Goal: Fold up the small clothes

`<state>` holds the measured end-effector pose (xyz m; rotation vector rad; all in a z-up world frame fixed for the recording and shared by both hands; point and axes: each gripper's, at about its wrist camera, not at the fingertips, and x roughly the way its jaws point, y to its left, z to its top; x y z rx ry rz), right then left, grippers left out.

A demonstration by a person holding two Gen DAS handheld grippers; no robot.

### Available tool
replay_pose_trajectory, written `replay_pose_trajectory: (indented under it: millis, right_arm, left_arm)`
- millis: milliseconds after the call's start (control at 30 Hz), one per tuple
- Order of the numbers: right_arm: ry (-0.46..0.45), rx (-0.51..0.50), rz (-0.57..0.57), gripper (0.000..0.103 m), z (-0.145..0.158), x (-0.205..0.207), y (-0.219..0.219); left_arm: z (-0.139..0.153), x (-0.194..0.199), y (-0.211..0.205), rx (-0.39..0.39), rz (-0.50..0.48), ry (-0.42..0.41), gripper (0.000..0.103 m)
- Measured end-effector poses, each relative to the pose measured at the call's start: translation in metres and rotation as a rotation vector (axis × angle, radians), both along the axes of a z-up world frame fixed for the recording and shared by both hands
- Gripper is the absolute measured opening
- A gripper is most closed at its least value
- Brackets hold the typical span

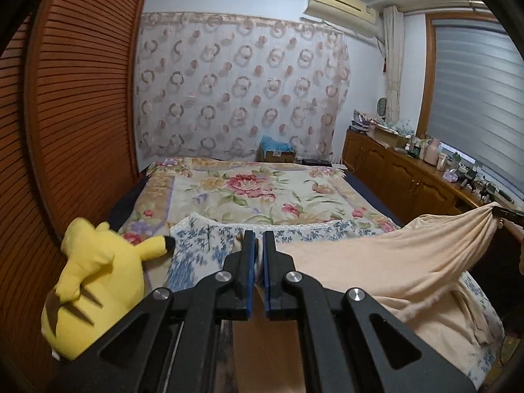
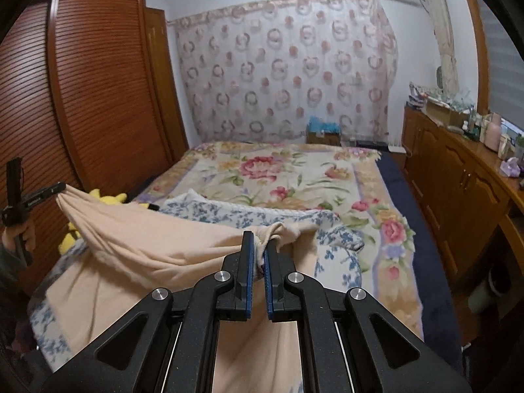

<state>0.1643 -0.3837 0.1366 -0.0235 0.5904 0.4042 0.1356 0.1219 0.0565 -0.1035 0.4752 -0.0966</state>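
A peach garment (image 1: 393, 262) hangs stretched in the air between my two grippers, above the near end of the bed. My left gripper (image 1: 259, 238) is shut on one corner of it, and a sliver of the fabric shows between the blue pads. In the right wrist view my right gripper (image 2: 260, 241) is shut on a bunched, ribbed edge of the peach garment (image 2: 147, 249). The fabric sags between the two grips and drapes down beneath them. A hand holds the left gripper (image 2: 54, 191) at the far left. The right gripper (image 1: 506, 213) shows at the right edge of the left wrist view.
A blue floral cloth (image 1: 196, 252) lies on the bed's flowered blanket (image 1: 245, 190) under the garment. A yellow plush toy (image 1: 98, 288) sits at the left by the slatted wardrobe (image 1: 75, 114). A wooden cabinet (image 1: 409, 177) with clutter on top runs along the right.
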Motion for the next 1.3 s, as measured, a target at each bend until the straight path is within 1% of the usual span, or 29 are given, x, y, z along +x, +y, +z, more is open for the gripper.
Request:
replay_pose_trajectory:
  millis: [100, 200, 300, 367, 467, 600, 667, 767, 800, 833, 867, 900, 933, 967, 1033, 1067, 1133, 1300]
  right_arm:
    - [-0.002, -0.012, -0.002, 0.003, 0.000, -0.031, -0.004]
    - [0.006, -0.037, -0.004, 0.003, -0.006, -0.060, -0.008]
    - [0.047, -0.039, -0.010, 0.003, -0.025, -0.083, -0.013]
    - [0.088, -0.050, -0.015, 0.003, -0.043, -0.093, -0.015]
    - [0.149, -0.055, -0.028, 0.003, -0.069, -0.099, -0.019]
    - [0.187, -0.058, -0.039, 0.003, -0.089, -0.111, -0.022]
    - [0.199, -0.079, -0.041, 0.003, -0.097, -0.115, -0.021]
    - [0.198, -0.099, -0.054, 0.004, -0.102, -0.122, -0.019]
    - [0.198, -0.098, -0.052, 0.007, -0.101, -0.123, -0.018]
    - [0.194, -0.109, -0.058, 0.010, -0.100, -0.123, -0.017]
    - [0.187, -0.124, -0.066, 0.011, -0.098, -0.123, -0.016]
    - [0.173, -0.139, -0.074, 0.012, -0.095, -0.123, -0.016]
    - [0.155, -0.147, -0.082, 0.017, -0.091, -0.122, -0.016]
    - [0.143, -0.151, -0.090, 0.021, -0.089, -0.121, -0.016]
    - [0.121, -0.144, -0.104, 0.043, -0.087, -0.118, -0.014]
    - [0.113, -0.137, -0.102, 0.045, -0.087, -0.116, -0.012]
    - [0.109, -0.128, -0.084, 0.046, -0.093, -0.112, -0.004]
    - [0.139, -0.136, -0.022, 0.046, -0.118, -0.099, 0.026]
  left_arm:
    - [-0.009, -0.030, 0.002, 0.003, 0.012, 0.006, 0.000]
    - [-0.026, -0.055, 0.006, 0.004, 0.027, 0.026, 0.000]
    - [-0.055, -0.070, 0.006, 0.015, 0.039, 0.081, 0.001]
    - [-0.069, -0.077, 0.005, 0.009, 0.039, 0.114, 0.001]
    - [-0.083, -0.090, 0.000, 0.025, 0.050, 0.142, 0.001]
    - [-0.090, -0.104, 0.000, 0.023, 0.054, 0.157, 0.001]
    - [-0.093, -0.107, 0.000, 0.035, 0.060, 0.162, 0.002]
    - [-0.093, -0.110, -0.001, 0.036, 0.047, 0.173, 0.005]
    - [-0.092, -0.111, -0.002, 0.041, 0.044, 0.179, 0.006]
    - [-0.091, -0.112, -0.004, 0.048, 0.039, 0.183, 0.009]
    - [-0.090, -0.114, -0.005, 0.050, 0.031, 0.184, 0.013]
    - [-0.089, -0.115, -0.005, 0.050, 0.027, 0.182, 0.021]
    - [-0.088, -0.116, -0.006, 0.050, 0.025, 0.181, 0.029]
    - [-0.088, -0.117, -0.006, 0.047, 0.021, 0.182, 0.034]
    - [-0.088, -0.117, -0.007, 0.036, 0.014, 0.190, 0.041]
    - [-0.091, -0.116, -0.008, 0.035, 0.010, 0.202, 0.043]
    - [-0.095, -0.117, -0.011, 0.043, 0.005, 0.217, 0.049]
    - [-0.111, -0.120, -0.015, 0.034, 0.016, 0.260, 0.049]
